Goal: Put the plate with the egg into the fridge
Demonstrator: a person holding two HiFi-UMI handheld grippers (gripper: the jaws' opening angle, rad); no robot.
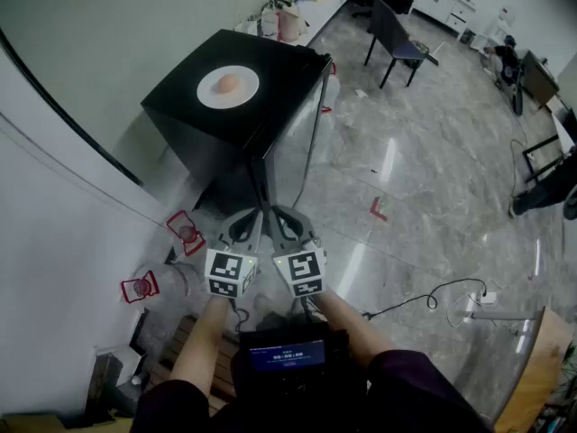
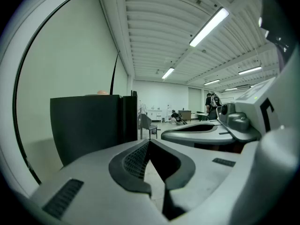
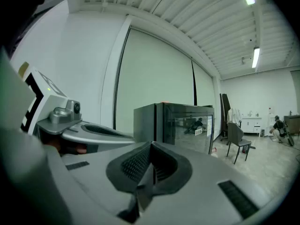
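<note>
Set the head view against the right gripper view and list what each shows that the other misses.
Head view only: the fridge from above, with the plate and the egg on its top, and the person's forearms. Right gripper view only: the fridge's glass door and the ceiling lights. Both: the fridge, the chair, and the left gripper beside the right gripper, each shut and empty.

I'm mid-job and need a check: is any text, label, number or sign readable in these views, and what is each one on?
No text here reads clearly.
Screen on the device at the person's chest: blue lines of text, too blurred to read.
White label on the fridge door: too small to read.
Marker cubes: black-and-white square patterns only, no words.
</note>
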